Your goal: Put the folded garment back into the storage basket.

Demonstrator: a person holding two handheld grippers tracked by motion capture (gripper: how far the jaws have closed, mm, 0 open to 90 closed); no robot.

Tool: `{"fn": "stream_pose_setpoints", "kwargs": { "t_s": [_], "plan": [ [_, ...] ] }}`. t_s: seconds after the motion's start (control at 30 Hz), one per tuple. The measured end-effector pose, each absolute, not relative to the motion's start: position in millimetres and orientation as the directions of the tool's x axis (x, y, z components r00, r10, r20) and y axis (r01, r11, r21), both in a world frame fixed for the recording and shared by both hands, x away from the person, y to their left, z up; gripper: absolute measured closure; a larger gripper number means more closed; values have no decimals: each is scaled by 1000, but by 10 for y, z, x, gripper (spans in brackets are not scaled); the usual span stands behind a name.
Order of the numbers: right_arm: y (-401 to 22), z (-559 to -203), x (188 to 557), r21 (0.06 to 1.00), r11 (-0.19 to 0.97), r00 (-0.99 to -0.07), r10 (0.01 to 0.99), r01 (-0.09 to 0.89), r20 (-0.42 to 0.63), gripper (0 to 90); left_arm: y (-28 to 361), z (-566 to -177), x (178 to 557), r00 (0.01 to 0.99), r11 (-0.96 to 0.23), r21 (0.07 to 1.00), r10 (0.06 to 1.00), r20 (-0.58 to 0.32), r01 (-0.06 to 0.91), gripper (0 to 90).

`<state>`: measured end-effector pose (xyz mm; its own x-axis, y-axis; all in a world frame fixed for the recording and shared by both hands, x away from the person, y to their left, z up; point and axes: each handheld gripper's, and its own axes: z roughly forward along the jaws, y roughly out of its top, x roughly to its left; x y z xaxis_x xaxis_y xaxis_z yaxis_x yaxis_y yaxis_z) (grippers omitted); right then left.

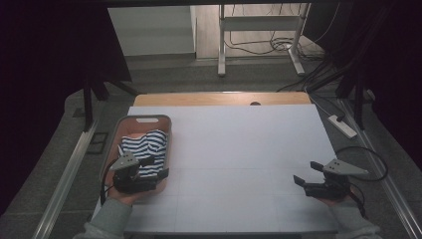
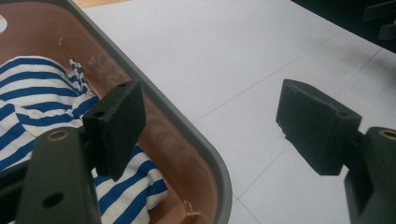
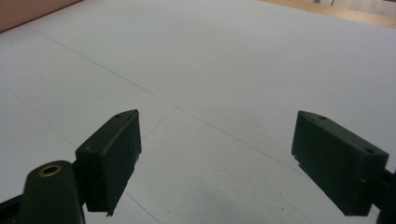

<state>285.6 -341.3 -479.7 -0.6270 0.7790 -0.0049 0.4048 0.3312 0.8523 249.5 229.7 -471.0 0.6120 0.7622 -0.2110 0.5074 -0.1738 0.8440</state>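
While the left gripper (image 1: 158,167) hangs at the near end of the basket (image 1: 168,130), its jaws stand wide with nothing gripped, one over the striped cloth (image 2: 32,100) and one outside the rim. That cloth lies bunched inside the basket, at about nine o'clock on the table (image 1: 239,149). At four o'clock the right gripper (image 1: 307,173) also gapes empty above the bare sheet.

A white sheet (image 1: 239,149) covers the table (image 1: 219,98), whose bare wooden edge shows along the far side. Beyond it, on the grey floor (image 1: 174,79), stand the legs of a white metal frame (image 1: 259,25) with loose cables (image 1: 278,46) beside them. A power strip (image 1: 342,126) lies right of the table.
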Motion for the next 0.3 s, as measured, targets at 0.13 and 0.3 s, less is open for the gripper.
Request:
{"fn": "stream_pose_setpoints", "kwargs": {
  "t_s": [0.13, 0.3],
  "plan": [
    [-3415, -4795, 2853, 854, 330, -626, 780, 403, -5, 165, 2297, -4712, 2499, 612, -171, 844, 761, -214, 508, 238],
    [-3415, -4795, 2851, 855, 329, -627, 779, 401, -6, 165, 2295, -4713, 2501, 613, -172, 843, 761, -214, 509, 238]
  ]
}}
